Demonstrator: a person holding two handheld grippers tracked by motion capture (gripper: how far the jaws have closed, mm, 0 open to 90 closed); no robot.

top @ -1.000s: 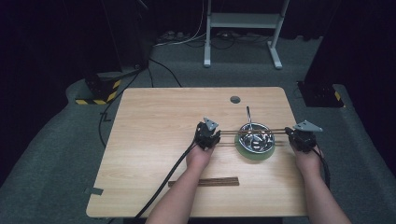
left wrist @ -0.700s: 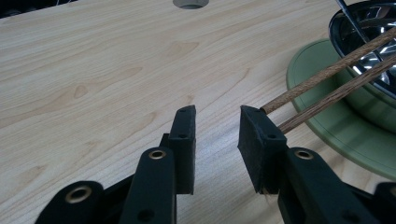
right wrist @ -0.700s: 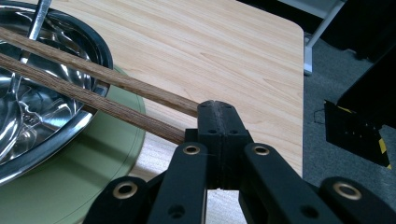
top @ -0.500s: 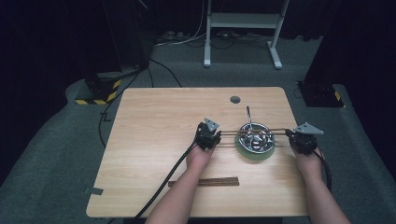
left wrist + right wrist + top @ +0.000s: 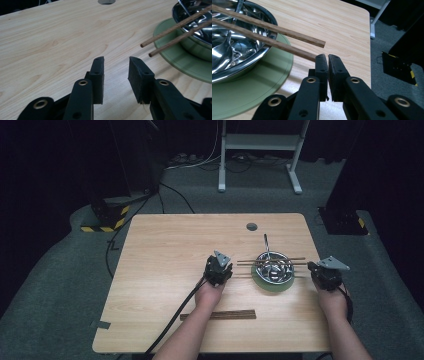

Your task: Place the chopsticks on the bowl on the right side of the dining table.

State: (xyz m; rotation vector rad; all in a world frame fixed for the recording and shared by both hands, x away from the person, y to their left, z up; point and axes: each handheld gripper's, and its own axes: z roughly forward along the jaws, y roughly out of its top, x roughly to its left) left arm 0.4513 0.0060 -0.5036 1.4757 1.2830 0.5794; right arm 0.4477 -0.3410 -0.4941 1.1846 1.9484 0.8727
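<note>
A steel bowl (image 5: 272, 266) with a spoon (image 5: 266, 245) in it stands on a green plate (image 5: 270, 286) right of the table's middle. Two wooden chopsticks (image 5: 270, 261) lie side by side across the bowl's rim. My left gripper (image 5: 220, 267) rests open on the table just left of the chopsticks' ends (image 5: 147, 48), with nothing between its fingers (image 5: 116, 61). My right gripper (image 5: 316, 268) sits right of the bowl, shut (image 5: 327, 57) and empty. The nearer chopstick's tip (image 5: 312, 57) lies right beside its left jaw.
A dark wooden strip (image 5: 218, 315) lies near the table's front edge, between the forearms. A round cable hole (image 5: 251, 226) is at the back. The left gripper's cable (image 5: 170, 322) trails off the front edge. The right table edge (image 5: 369, 50) is close to my right gripper.
Both grippers have drawn back a little toward the near edge. The chopsticks stay across the bowl.
</note>
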